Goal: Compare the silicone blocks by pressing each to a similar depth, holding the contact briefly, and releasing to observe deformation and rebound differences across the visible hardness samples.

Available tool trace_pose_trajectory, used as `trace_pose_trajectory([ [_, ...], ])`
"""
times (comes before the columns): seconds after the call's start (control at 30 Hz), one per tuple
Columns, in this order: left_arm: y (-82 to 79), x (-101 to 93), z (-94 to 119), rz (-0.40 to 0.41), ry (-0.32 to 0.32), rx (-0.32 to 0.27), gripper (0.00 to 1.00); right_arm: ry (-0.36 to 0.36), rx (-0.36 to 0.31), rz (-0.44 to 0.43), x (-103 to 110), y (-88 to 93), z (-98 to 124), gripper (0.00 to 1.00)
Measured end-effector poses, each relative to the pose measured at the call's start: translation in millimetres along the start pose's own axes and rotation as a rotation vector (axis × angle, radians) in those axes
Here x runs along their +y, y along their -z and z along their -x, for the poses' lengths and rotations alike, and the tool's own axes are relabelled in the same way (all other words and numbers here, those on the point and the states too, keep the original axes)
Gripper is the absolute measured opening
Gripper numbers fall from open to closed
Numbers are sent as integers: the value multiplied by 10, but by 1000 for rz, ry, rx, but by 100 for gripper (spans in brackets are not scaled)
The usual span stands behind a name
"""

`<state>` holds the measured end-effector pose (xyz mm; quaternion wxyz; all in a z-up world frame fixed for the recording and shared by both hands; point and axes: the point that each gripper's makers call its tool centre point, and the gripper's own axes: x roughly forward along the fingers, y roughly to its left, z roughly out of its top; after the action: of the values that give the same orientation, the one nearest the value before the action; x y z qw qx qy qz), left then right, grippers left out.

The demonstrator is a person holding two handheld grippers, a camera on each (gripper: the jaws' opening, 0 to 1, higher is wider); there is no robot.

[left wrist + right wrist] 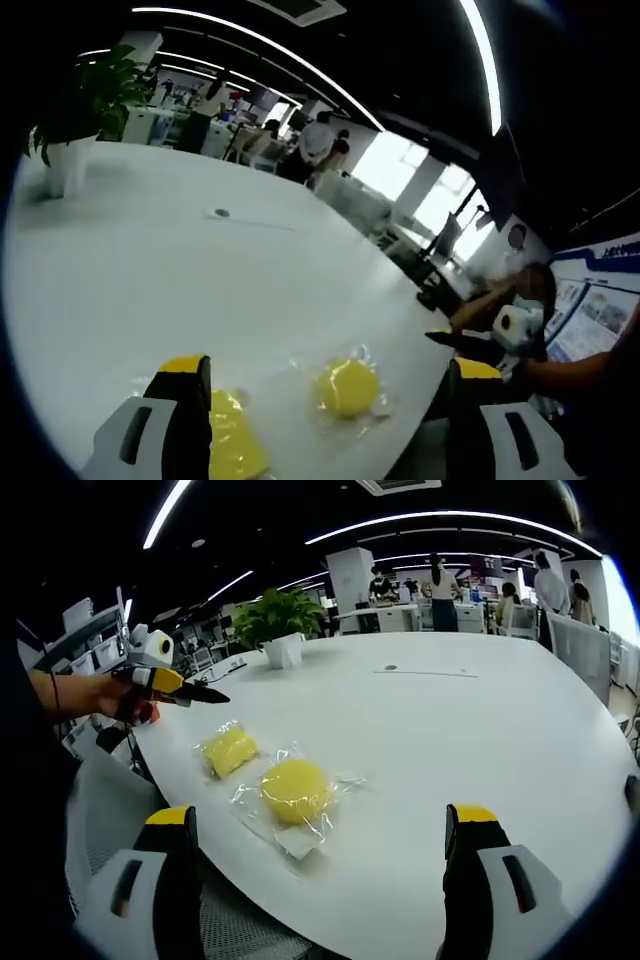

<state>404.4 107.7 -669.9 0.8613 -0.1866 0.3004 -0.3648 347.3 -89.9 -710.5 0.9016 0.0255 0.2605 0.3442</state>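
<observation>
Both tongs are wide open and hold nothing: the left tongs [325,400] and the right tongs [320,850]. Just past them, a round yellow block [295,788] and a square yellow block [229,749] lie in clear bags, side by side on the white table [480,730]. A potted plant [276,623] stands far back.

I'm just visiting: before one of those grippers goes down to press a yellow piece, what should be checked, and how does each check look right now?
1. Both samples on the table: ok. A round block and a square block lie side by side, each in clear wrapping.
2. Samples apart from each other: ok, a gap shows between them.
3. Right gripper open and empty: ok, fingers spread wide.
4. Left gripper open and empty: ok.
5. Either gripper touching a block: not yet; both sit off the samples.
6. Wrapping flat enough not to slip under pressure: cannot tell; it looks crinkled.
</observation>
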Motion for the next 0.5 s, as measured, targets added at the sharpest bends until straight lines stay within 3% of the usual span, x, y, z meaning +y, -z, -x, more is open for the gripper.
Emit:
trace_pose_trajectory([
  [0.1,-6,-85,-140,0,31,21,99,6,-9,-3,-18,-26,33,96],
  [0.2,130,-2,-280,32,15,78,98,8,-15,-13,-26,-30,50,96],
  [0.5,261,-48,-492,95,45,115,96,10,-21,-28,-74,-58,63,96],
])
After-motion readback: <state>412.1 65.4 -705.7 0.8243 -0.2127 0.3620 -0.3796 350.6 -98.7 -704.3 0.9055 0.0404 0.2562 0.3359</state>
